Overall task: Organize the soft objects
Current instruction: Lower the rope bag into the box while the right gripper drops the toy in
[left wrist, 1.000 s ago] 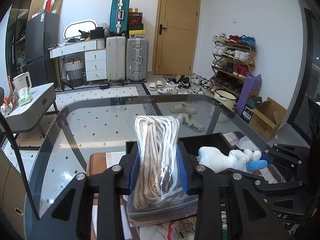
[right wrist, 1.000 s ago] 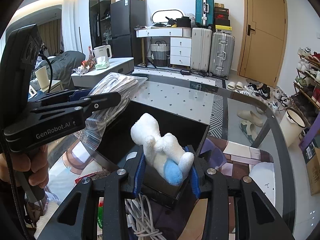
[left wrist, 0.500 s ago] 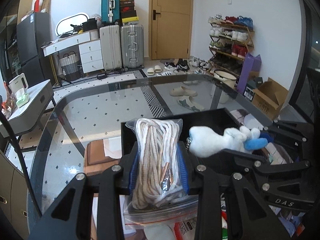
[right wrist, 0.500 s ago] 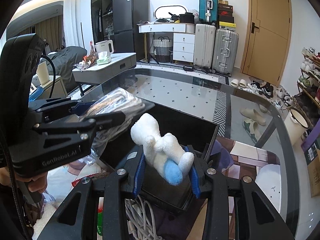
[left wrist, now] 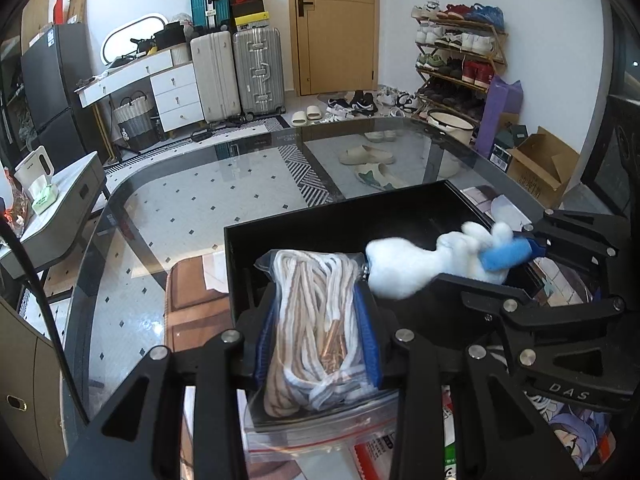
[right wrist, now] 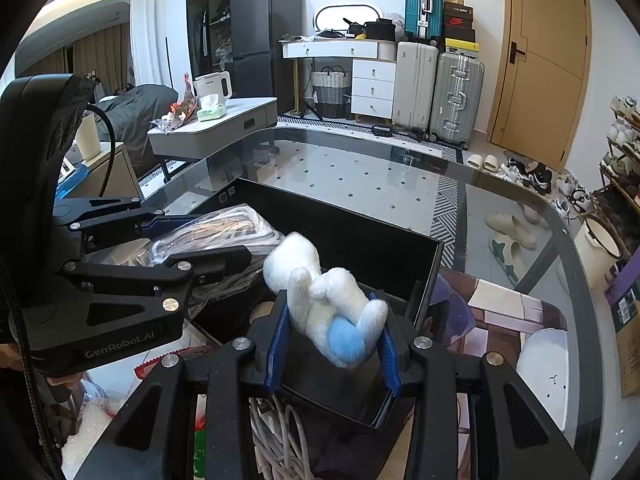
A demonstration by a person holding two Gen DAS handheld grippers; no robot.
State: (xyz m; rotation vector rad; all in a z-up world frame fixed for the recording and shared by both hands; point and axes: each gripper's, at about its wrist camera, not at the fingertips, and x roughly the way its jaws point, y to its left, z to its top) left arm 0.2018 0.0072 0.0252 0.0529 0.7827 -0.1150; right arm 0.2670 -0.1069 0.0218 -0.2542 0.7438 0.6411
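My left gripper [left wrist: 316, 332] is shut on a clear zip bag of white and tan rope [left wrist: 316, 328], held over the near left part of an open black box [left wrist: 340, 224] on the glass table. My right gripper [right wrist: 334, 336] is shut on a white plush toy with a blue patch [right wrist: 324, 300], held over the same box [right wrist: 384, 240]. In the left wrist view the plush [left wrist: 424, 264] and right gripper [left wrist: 528, 248] sit just to the right of the bag. In the right wrist view the left gripper [right wrist: 224, 240] and bag [right wrist: 228, 228] are at the left.
The glass table's [left wrist: 180, 208] dark rim curves round the far side. A brown mat [left wrist: 192, 308] lies left of the box. White cables [right wrist: 276, 432], a red-printed packet [left wrist: 376, 456] and printed paper lie near me. A small grey side table [right wrist: 224, 128] stands beyond the left edge.
Both grippers have come lower and forward over the black box, which now fills more of both views. The bag and the plush stay gripped and are now closer together.
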